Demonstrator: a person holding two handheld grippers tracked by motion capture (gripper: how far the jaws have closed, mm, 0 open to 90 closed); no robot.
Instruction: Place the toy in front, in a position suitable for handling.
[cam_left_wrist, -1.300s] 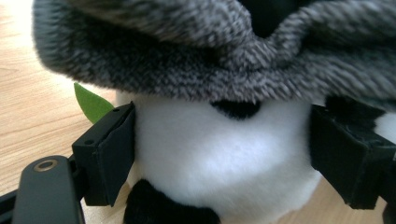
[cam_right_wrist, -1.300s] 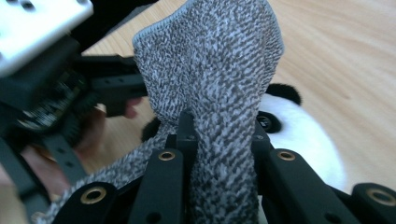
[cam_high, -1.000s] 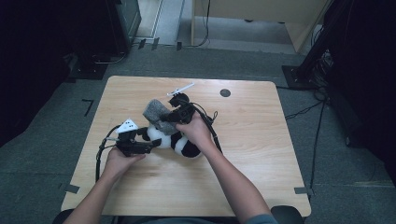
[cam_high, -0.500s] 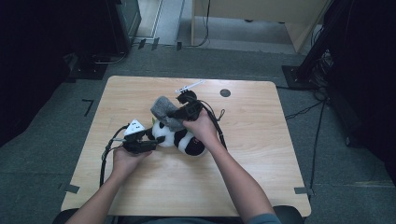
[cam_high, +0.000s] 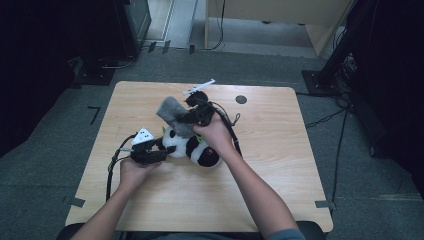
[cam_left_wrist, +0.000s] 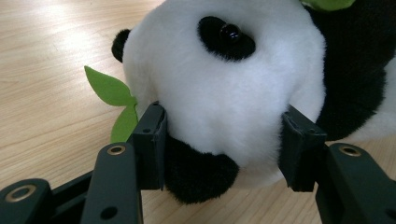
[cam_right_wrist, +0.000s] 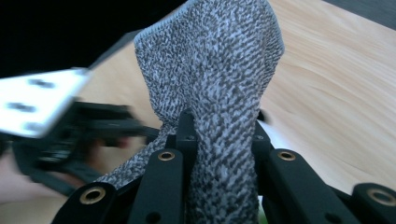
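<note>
The left gripper (cam_left_wrist: 219, 140) clamps the white head of the plush panda (cam_high: 192, 147), which lies near the centre of the wooden table (cam_high: 280, 175). At the panda's 12 o'clock, the right gripper (cam_right_wrist: 219, 126) pinches a grey knit cloth (cam_right_wrist: 215, 70) between its jaws, holding it above the toy.

Your high view hangs above your side of the counter (cam_high: 280, 165), looking forward and down, far enough back to take in the whole top and the floor around it. The left gripper view sits low and very close, looking along its own jaws at the plush panda (cam_left_wrist: 224, 88), which also lies mid-counter in the high view. The right gripper view rides equally close behind the grey knit cloth (cam_right_wrist: 219, 84) and shares your left gripper (cam_right_wrist: 70, 135), blurred, with the high view.
</note>
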